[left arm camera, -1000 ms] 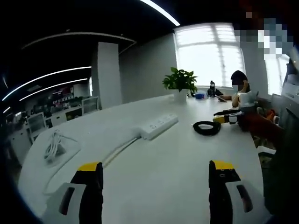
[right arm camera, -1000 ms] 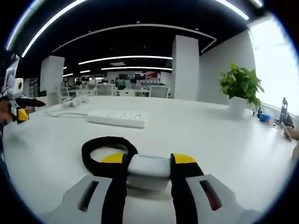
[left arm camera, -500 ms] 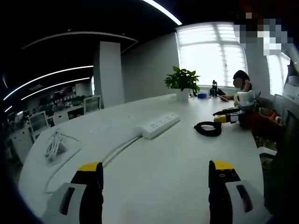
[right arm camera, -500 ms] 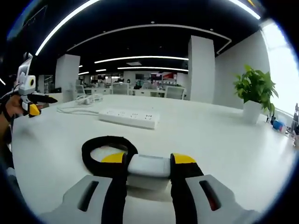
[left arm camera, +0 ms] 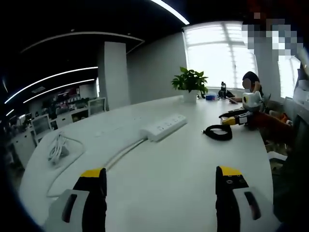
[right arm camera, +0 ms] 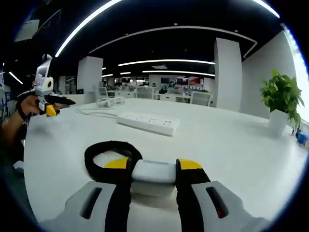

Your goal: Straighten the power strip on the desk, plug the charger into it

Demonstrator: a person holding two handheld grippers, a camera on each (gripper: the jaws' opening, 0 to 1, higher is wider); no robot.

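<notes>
In the right gripper view, the right gripper (right arm camera: 153,175) is seen at the bottom centre of the frame, its jaws pressed against the two sides of one white charger (right arm camera: 153,172). A loop of black cable (right arm camera: 112,153) is coiled just behind the charger, touching the left jaw. One white power strip (right arm camera: 148,123) lies on the desk (right arm camera: 241,145) above the gripper, left of centre, well apart from the charger and set at a slant across the picture. Its white cord (right arm camera: 94,112) is trailed toward the upper left. The left gripper (right arm camera: 52,105) is seen at the left edge, held in a hand (right arm camera: 26,107).

In the left gripper view, the left gripper (left arm camera: 161,186) is shown at the bottom with its jaws spread wide and nothing between them. The power strip (left arm camera: 163,127) lies well above it, near the middle of the frame, with its cord (left arm camera: 123,151) running down to the left. One bundle of white cable (left arm camera: 57,151) rests at the left. The black cable (left arm camera: 217,132) and the right gripper (left arm camera: 235,120) are seen at the right. One potted plant (left arm camera: 190,84) stands at the upper centre, and one seated person (left arm camera: 249,86) is seen beyond it.
</notes>
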